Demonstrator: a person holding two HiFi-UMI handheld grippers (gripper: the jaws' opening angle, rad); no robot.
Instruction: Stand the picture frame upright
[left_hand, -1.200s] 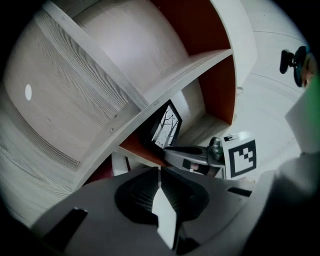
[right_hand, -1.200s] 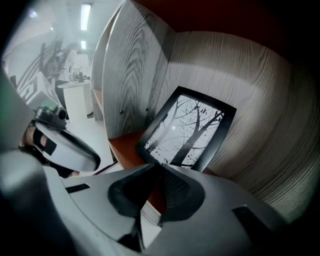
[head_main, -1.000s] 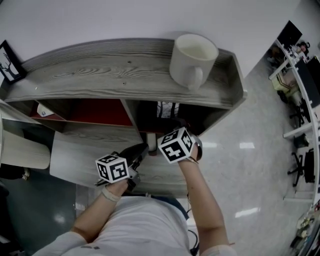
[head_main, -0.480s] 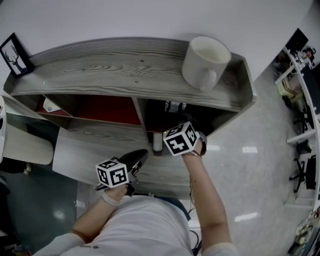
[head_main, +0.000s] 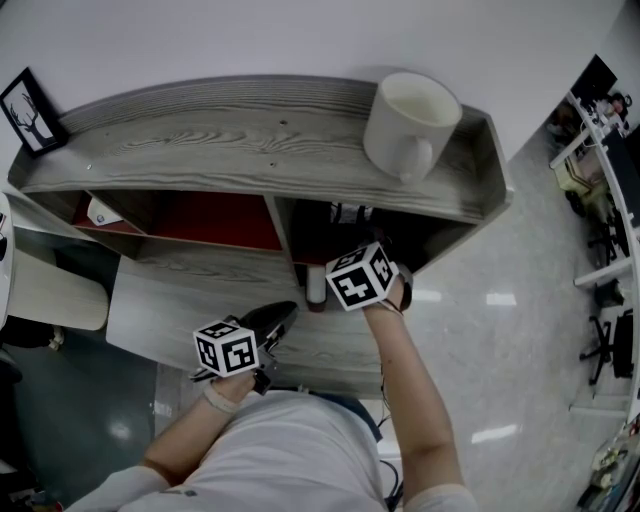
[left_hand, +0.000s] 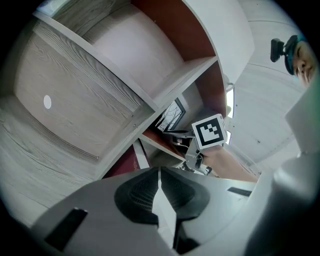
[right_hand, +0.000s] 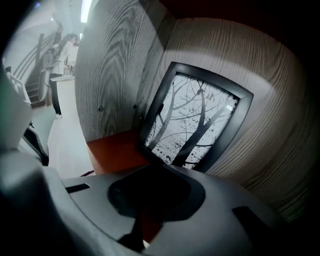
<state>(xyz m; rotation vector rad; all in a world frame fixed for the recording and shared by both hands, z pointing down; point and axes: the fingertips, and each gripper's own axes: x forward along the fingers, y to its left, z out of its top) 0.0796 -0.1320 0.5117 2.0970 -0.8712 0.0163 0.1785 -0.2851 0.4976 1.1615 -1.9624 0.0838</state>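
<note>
Right tool (right_hand: 155, 167) shifted, picture frame (right_hand: 195, 120) just ahead

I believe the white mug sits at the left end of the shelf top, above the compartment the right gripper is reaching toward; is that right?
Not quite: the mug sits at the right end of the shelf top, not the left, as the head view shows. It is indeed above the compartment the right gripper is reaching toward.

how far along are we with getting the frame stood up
Looks mostly done: the picture frame stands on edge against the compartment's rear wall. In hand: nothing clearly; the right gripper sits shut at its lower edge, the left gripper shut and empty. Left: pull the right gripper away.
</note>
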